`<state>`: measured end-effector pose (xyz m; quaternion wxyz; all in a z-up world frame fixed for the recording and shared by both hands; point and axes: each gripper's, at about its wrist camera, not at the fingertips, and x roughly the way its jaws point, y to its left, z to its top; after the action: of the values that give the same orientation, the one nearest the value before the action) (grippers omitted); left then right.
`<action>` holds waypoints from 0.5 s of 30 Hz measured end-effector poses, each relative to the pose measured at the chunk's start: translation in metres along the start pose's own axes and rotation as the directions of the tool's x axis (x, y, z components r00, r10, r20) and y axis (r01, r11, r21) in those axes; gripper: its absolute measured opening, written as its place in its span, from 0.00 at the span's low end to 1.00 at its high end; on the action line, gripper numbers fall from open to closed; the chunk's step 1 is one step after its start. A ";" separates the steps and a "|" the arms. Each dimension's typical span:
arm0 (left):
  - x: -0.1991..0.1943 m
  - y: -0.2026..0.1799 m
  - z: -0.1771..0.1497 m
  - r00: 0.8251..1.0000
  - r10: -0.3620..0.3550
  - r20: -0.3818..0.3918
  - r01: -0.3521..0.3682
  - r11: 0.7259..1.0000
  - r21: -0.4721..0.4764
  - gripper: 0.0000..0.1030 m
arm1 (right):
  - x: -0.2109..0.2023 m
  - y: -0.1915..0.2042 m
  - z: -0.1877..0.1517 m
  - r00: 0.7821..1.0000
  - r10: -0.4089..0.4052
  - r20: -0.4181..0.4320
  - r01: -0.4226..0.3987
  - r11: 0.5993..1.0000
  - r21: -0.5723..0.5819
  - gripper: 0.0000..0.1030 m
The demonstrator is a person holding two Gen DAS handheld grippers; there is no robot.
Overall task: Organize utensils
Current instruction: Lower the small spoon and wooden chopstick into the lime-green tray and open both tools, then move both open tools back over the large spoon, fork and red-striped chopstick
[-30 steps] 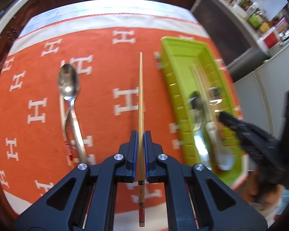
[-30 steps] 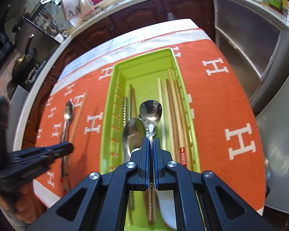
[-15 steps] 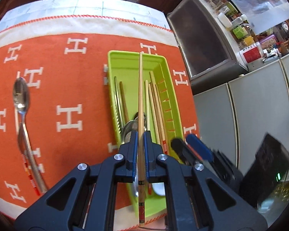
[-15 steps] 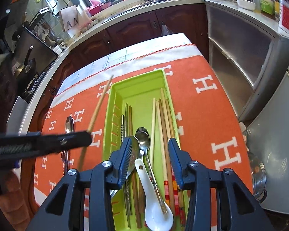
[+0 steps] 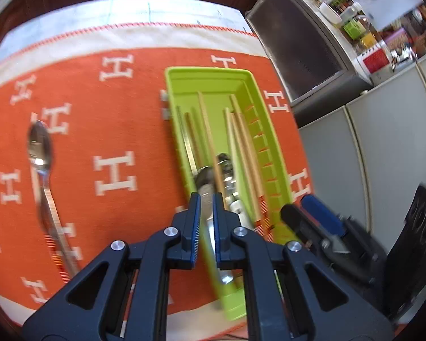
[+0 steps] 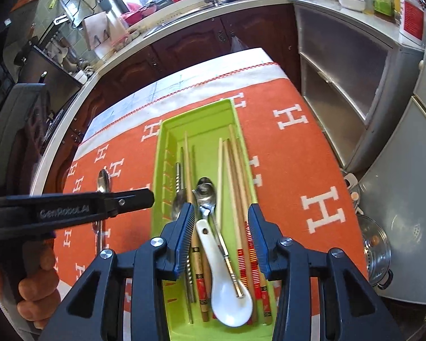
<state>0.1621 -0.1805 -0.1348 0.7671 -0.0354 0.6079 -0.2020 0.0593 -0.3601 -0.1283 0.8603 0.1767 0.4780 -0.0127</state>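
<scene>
A lime green utensil tray lies on the orange cloth and holds several wooden chopsticks, metal spoons and a white ceramic spoon. A wooden chopstick lies loose in the tray ahead of my left gripper, whose jaws are slightly apart and empty. My right gripper is wide open and empty above the tray's near end. A metal spoon lies on the cloth left of the tray, over a red-ended chopstick.
The orange cloth with white H marks covers the table. Grey cabinets stand to the right, a steel pot lid lies low at right. A kitchen counter runs behind. The left gripper body reaches in from the left.
My left gripper has opened and let the chopstick drop into the tray. It has drawn slightly left. My right gripper stays open over the tray and has pulled back a little.
</scene>
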 end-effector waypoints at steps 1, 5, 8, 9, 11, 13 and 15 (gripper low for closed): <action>-0.007 0.003 -0.004 1.000 0.023 0.016 -0.023 1.000 0.017 0.04 | 0.000 0.003 0.000 1.000 0.002 0.000 -0.002 1.000 -0.006 0.38; -0.034 0.024 -0.018 0.994 0.087 0.066 -0.090 0.995 0.045 0.04 | -0.003 0.018 -0.001 1.000 0.020 0.002 -0.020 0.999 -0.039 0.38; -0.055 0.044 -0.027 0.985 0.136 0.109 -0.141 0.989 0.037 0.04 | -0.002 0.033 -0.003 0.999 0.039 -0.005 -0.040 0.997 -0.065 0.38; -0.063 0.053 -0.031 0.979 0.159 0.128 -0.164 0.986 0.032 0.05 | -0.001 0.040 -0.003 0.999 0.048 -0.011 -0.049 0.996 -0.075 0.38; -0.077 0.068 -0.037 0.971 0.184 0.154 -0.188 0.982 0.016 0.05 | 0.003 0.053 -0.006 0.997 0.067 -0.027 -0.070 0.993 -0.097 0.38; -0.089 0.083 -0.042 0.960 0.213 0.179 -0.217 0.976 0.000 0.05 | 0.007 0.068 -0.008 0.996 0.081 -0.041 -0.085 0.988 -0.126 0.38; -0.100 0.096 -0.048 0.944 0.259 0.206 -0.262 0.965 -0.016 0.06 | 0.010 0.086 -0.011 0.994 0.091 -0.059 -0.099 0.982 -0.161 0.38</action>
<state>0.1248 -0.0478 -0.0845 0.8461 0.0290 0.5232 -0.0978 0.0717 -0.2747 -0.1172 0.8589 0.1282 0.4905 0.0723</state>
